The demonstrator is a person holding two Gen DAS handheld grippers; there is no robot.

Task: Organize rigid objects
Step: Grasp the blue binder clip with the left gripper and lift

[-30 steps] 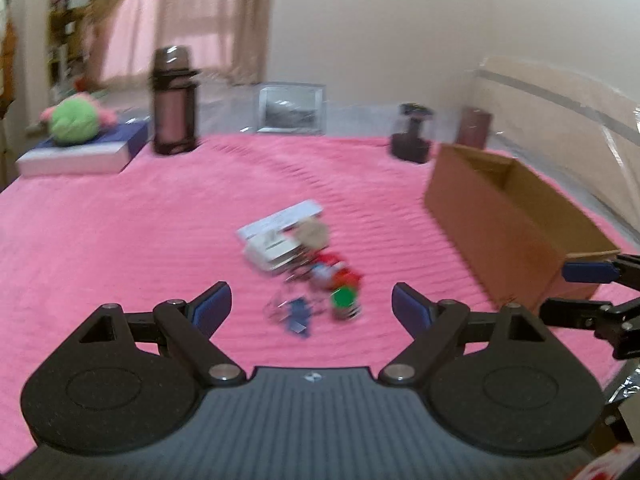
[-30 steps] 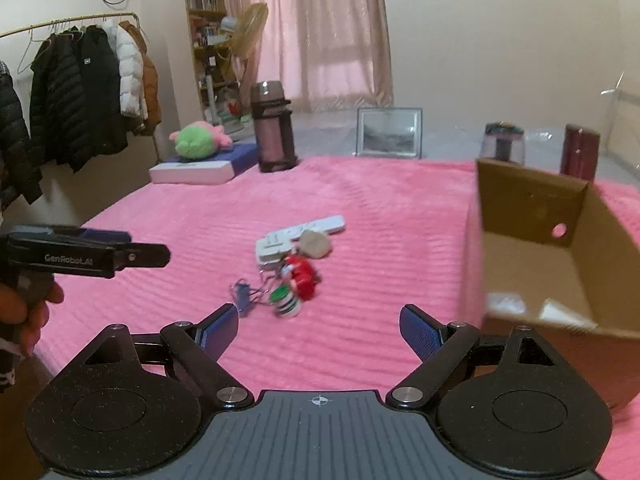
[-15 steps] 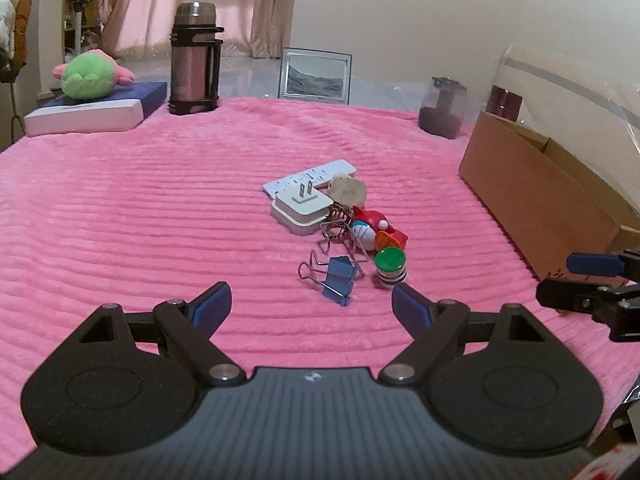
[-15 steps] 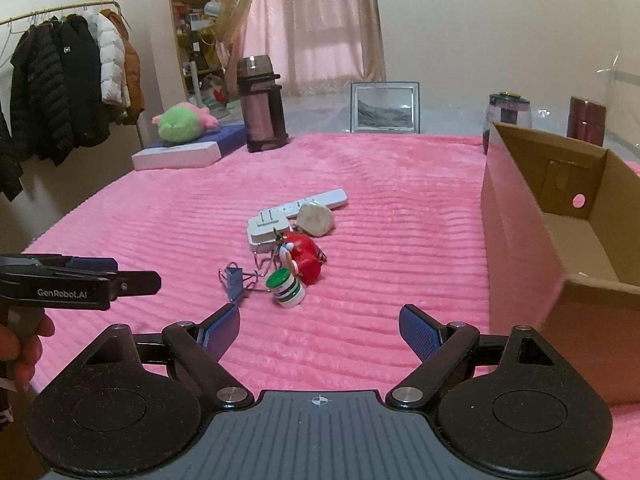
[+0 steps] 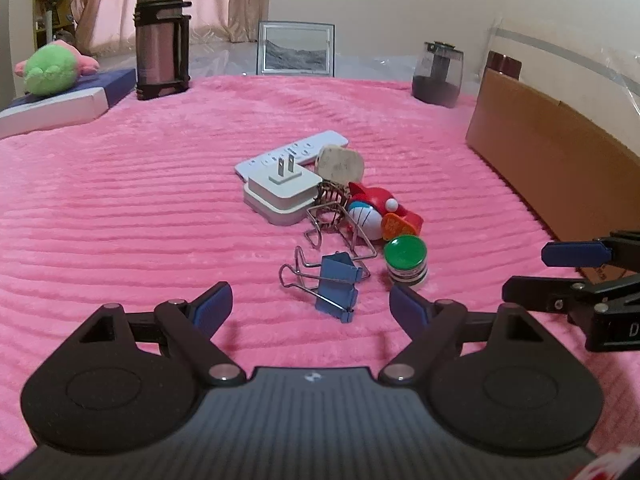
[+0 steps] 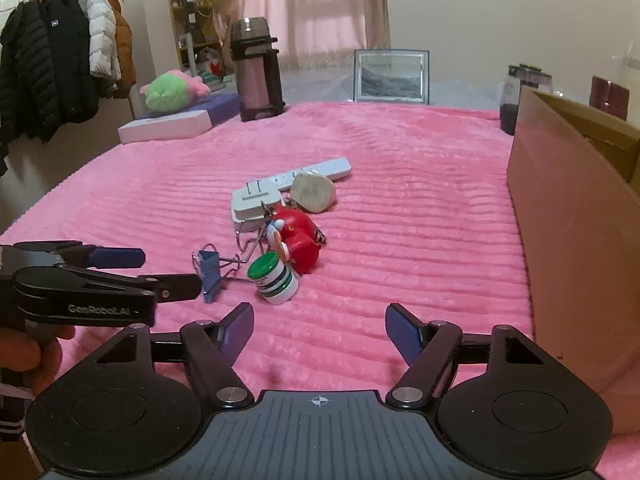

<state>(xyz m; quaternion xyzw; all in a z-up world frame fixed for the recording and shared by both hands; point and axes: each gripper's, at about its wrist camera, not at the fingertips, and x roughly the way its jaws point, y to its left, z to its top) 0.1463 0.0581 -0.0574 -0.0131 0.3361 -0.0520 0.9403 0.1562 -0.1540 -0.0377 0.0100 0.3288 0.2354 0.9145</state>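
Note:
A small heap lies mid-blanket: a white plug adapter (image 5: 280,194), a white remote (image 5: 296,152), a beige stone-like lump (image 5: 340,164), a red-and-blue toy (image 5: 374,210), a green-capped bottle (image 5: 405,261), wire clips and a blue binder clip (image 5: 338,280). My left gripper (image 5: 310,308) hovers just short of the binder clip, its jaws closing slightly with nothing between them. My right gripper (image 6: 320,326) sits a little nearer than the green-capped bottle (image 6: 274,278), jaws closing on empty air. An open cardboard box (image 6: 568,216) stands at the right.
A pink ribbed blanket (image 6: 420,208) covers the surface. At the far edge stand a dark thermos (image 5: 162,38), a picture frame (image 5: 296,50), a dark jar (image 5: 438,74) and a maroon cup (image 6: 608,94). A green plush (image 6: 168,92) rests on a flat box at far left. Coats hang left.
Both grippers have dropped and moved forward toward the heap, which now looks larger and nearer. The right gripper's fingers stand closer together than before.

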